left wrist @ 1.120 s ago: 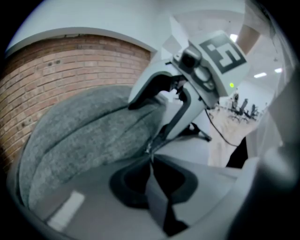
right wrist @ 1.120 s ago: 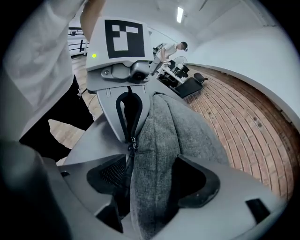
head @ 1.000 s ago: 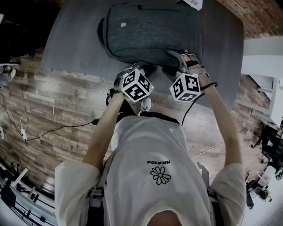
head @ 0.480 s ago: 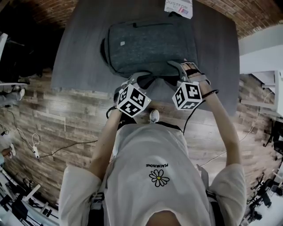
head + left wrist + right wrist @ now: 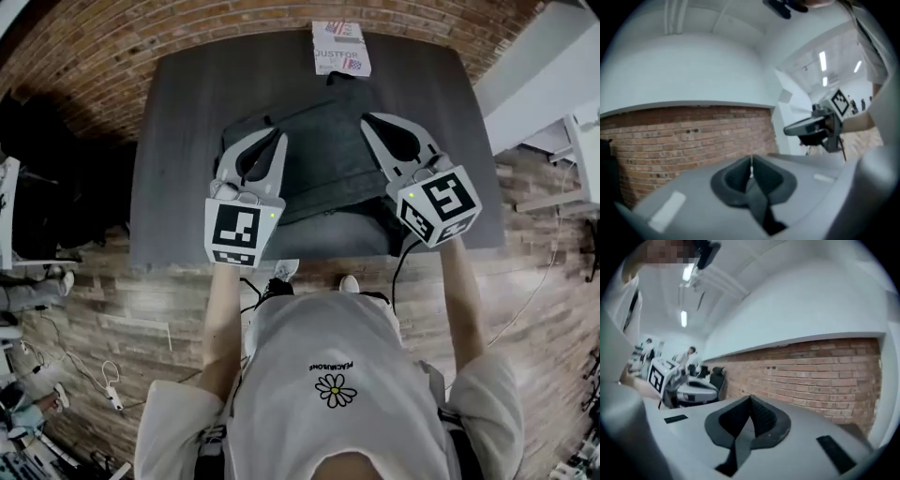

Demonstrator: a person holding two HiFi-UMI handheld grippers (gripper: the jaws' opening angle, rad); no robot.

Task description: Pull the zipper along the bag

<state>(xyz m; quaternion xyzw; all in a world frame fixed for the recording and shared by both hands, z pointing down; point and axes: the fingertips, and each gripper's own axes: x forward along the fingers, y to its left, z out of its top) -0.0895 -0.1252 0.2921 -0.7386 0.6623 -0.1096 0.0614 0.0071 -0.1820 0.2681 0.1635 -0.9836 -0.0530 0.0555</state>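
Note:
A dark grey backpack (image 5: 328, 159) lies flat on the grey table (image 5: 178, 141) in the head view. Its zipper pull cannot be made out. Both grippers hang raised over the bag and point away from the person toward the brick wall. My left gripper (image 5: 277, 139) (image 5: 751, 159) is over the bag's left part; its jaws are closing, the tips all but touching, with nothing between them. My right gripper (image 5: 367, 119) (image 5: 750, 398) is over the bag's right part, shut and empty. Neither gripper view shows the bag.
A printed white box (image 5: 340, 49) lies at the table's far edge behind the bag. A brick wall (image 5: 820, 366) stands beyond the table. Wood floor with cables surrounds it. The person's feet are at the near table edge.
Both grippers have lifted off the bag's near edge and now hang higher over its middle, wider apart. The right jaws have closed. The head view has tipped further forward.

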